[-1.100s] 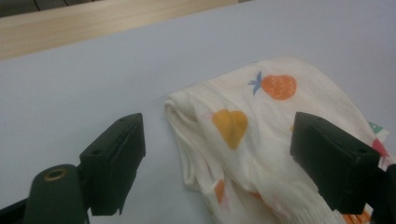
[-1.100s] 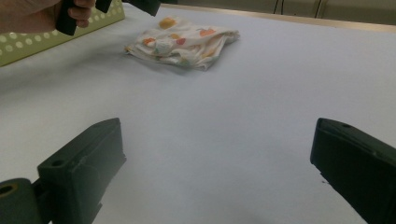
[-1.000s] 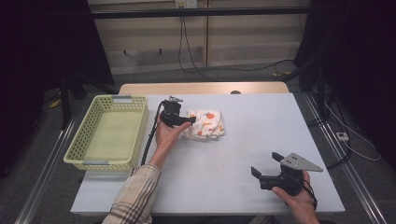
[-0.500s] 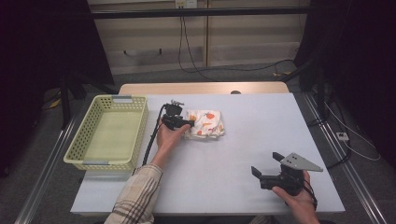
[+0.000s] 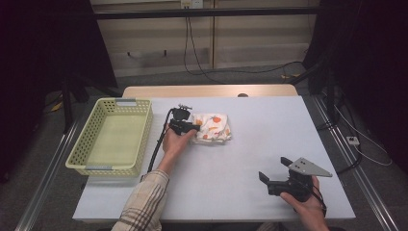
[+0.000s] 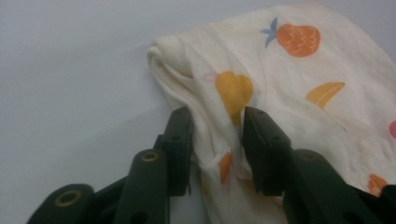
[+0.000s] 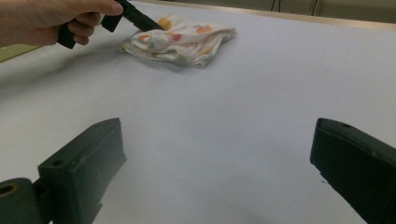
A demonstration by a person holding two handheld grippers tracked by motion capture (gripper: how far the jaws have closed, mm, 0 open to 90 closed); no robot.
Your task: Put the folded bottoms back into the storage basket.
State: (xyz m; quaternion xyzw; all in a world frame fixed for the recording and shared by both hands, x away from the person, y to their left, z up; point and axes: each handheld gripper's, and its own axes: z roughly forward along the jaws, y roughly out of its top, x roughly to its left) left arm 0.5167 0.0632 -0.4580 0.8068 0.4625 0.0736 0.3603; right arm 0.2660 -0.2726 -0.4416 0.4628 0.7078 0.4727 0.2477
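The pale grey tabletop (image 5: 250,159) is evenly lit from above, while the surrounding room is left in deep darkness. Soft shadows are cast beside the cream fruit-printed cloth (image 7: 182,39). Slight softness and grain are seen in both gripper views; no glare is noted.

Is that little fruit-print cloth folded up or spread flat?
Folded: the cloth lies as a small bundle with a rolled, layered edge, which the left gripper pinches.

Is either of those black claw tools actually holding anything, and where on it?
The left gripper pinches a fold at the edge of the fruit-print cloth. The right gripper is open, holding nothing.
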